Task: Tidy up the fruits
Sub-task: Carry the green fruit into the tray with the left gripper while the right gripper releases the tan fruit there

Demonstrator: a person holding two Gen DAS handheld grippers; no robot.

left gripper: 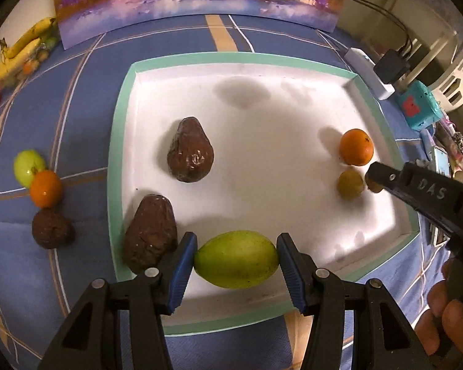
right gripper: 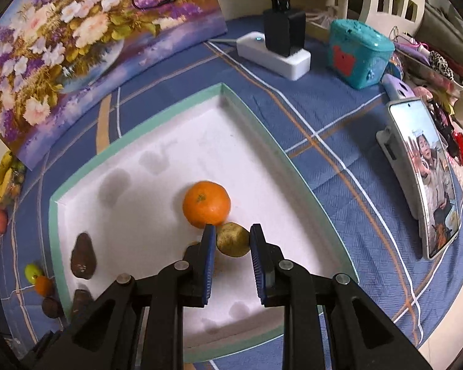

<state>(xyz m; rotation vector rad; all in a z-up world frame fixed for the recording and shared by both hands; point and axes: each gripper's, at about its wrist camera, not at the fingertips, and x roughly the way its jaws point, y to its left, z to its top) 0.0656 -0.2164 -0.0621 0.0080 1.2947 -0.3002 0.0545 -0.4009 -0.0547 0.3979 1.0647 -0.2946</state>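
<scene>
While we are holding the smooth green oval fruit (left gripper: pixel 236 259) in the left gripper (left gripper: pixel 236 260) fingers at the near rim of the shallow white, mint-edged tray (left gripper: pixel 120 117), our right gripper (right gripper: pixel 231 240), fingers narrow and seemingly empty, is risking nudging the small yellowish round fruit (right gripper: pixel 233 240) into the orange tangerine (right gripper: pixel 206 203).

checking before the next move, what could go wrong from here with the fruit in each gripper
1. The left gripper pinches the green fruit only at its two ends, right beside a dark avocado in the tray; setting it down could nudge that avocado.
2. The right gripper is on a small yellowish fruit touching the orange; releasing there may roll either.
</scene>
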